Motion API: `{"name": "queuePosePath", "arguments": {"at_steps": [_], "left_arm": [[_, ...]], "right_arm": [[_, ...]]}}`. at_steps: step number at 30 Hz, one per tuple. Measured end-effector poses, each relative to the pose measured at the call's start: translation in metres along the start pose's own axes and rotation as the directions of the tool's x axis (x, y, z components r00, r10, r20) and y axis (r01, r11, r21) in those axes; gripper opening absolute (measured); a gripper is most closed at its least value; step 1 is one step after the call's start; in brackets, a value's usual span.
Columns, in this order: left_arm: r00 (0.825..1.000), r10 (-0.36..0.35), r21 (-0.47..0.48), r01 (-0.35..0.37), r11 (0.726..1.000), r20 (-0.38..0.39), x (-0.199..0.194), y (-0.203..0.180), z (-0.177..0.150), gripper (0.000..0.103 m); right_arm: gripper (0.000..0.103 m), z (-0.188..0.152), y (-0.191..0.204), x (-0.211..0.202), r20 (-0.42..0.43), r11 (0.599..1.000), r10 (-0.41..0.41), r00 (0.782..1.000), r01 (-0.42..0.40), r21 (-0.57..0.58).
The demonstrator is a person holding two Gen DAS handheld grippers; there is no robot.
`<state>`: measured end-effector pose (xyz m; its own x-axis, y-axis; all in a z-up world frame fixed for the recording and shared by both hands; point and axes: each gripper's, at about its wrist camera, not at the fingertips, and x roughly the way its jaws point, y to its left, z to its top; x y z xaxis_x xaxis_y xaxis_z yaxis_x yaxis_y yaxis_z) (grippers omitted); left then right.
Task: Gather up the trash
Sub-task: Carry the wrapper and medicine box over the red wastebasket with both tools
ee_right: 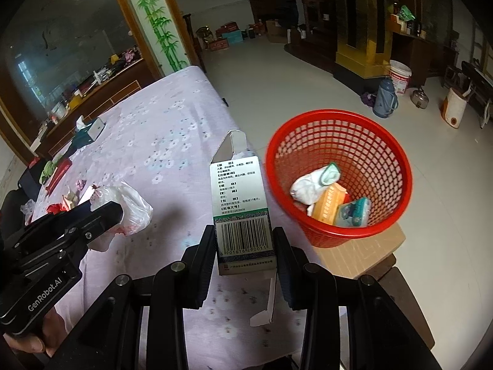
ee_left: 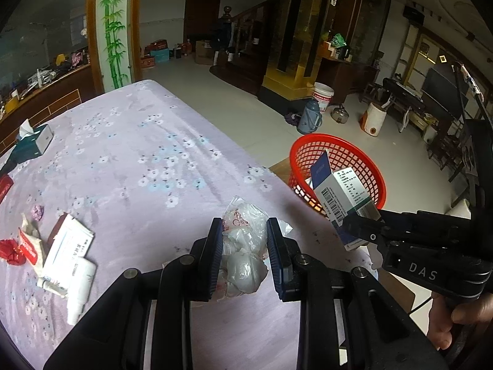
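A crumpled plastic bag (ee_left: 243, 246) was pinched between the fingers of the left gripper (ee_left: 245, 259) over the floral tablecloth (ee_left: 138, 154). An opened medicine carton (ee_right: 242, 212) was clamped upright by the right gripper (ee_right: 245, 259), just beside the red mesh basket (ee_right: 397, 160) already holding wrappers.

Basket (ee_right: 339, 141) right of table (ee_right: 172, 141), wrappers (ee_right: 332, 200) inside.

An opened white-and-green carton (ee_right: 242, 212) stands upright beside the red mesh basket (ee_right: 339, 141), crumpled plastic bag (ee_left: 242, 246) on the table.
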<state>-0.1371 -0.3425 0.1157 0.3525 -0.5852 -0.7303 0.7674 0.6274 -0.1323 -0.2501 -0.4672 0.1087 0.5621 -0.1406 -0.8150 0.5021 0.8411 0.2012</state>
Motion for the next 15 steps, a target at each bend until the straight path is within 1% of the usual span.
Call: {"name": "queuePosePath", "arguments": {"at_steps": [8,15], "left_arm": [[0.999,-0.039,0.033,0.04,0.999,-0.017,0.02,-0.026,0.007,0.027],[0.997,-0.074,0.06,0.075,0.995,-0.022,0.037,-0.048,0.022,0.027]], "right_arm": [[0.039,0.001,-0.036,-0.007,0.004,0.998,-0.034,0.999,0.034,0.057],[0.039,0.008,-0.076,-0.016,0.019,0.989,-0.066,0.998,0.063,0.136]]}}
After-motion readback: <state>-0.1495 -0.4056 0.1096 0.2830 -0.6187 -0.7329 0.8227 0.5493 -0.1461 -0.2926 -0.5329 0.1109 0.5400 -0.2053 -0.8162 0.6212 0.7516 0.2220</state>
